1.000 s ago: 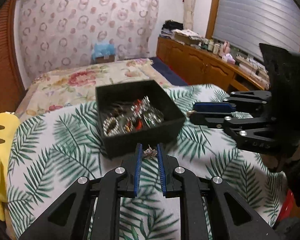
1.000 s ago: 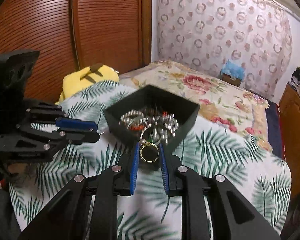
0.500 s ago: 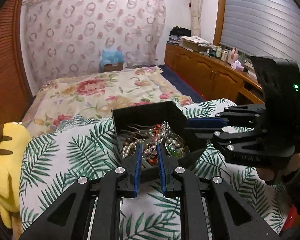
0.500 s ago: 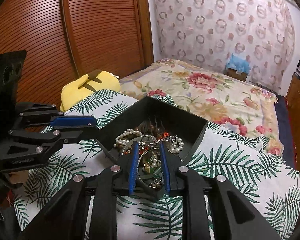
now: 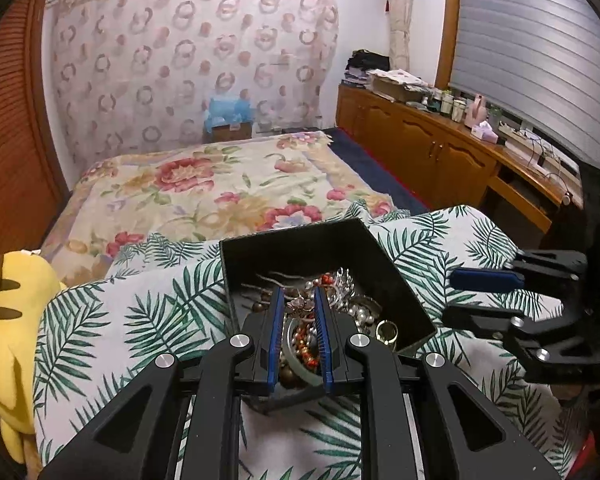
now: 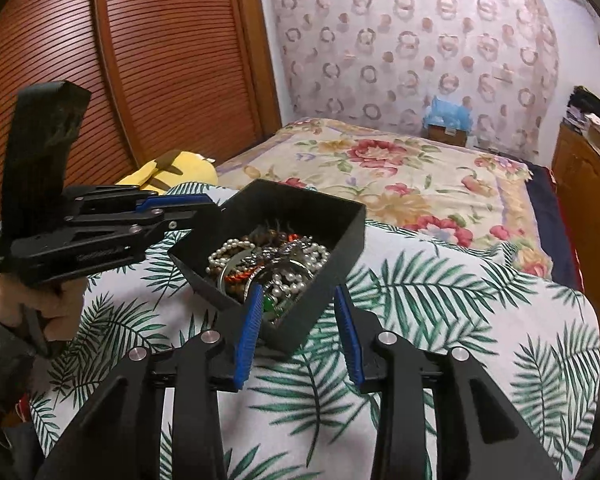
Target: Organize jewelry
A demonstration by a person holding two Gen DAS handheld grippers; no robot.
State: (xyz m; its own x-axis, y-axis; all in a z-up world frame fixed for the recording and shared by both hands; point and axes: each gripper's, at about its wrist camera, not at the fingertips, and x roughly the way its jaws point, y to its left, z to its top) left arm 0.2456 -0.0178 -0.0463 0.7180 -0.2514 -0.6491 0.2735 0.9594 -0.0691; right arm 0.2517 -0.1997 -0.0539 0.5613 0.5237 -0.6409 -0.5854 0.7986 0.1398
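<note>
A black open box [image 5: 324, 240] [image 6: 332, 216] full of mixed jewelry stands on a palm-leaf cloth. My left gripper [image 5: 299, 300] reaches over the box's near wall and is shut on a small flower-shaped brooch [image 5: 299, 303] held above the pile of pearls and beads [image 5: 352, 312]. My right gripper [image 6: 296, 292] is open and empty, its fingers just outside the box's near corner. A gold ring [image 5: 387, 330] lies in the box's right corner. The left gripper also shows in the right wrist view [image 6: 204, 204], and the right gripper in the left wrist view [image 5: 452, 292].
The palm-leaf cloth [image 6: 440, 288] covers a raised surface at the foot of a floral bed [image 5: 220, 184]. A yellow plush toy [image 5: 12, 304] lies to the left. A wooden sideboard [image 5: 440, 152] with clutter runs along the right; a slatted wardrobe [image 6: 140, 60] stands at the left.
My left gripper carried the brooch from the cloth in over the box. My right gripper brought the gold ring over the box, opened and let it drop inside, then drew back.
</note>
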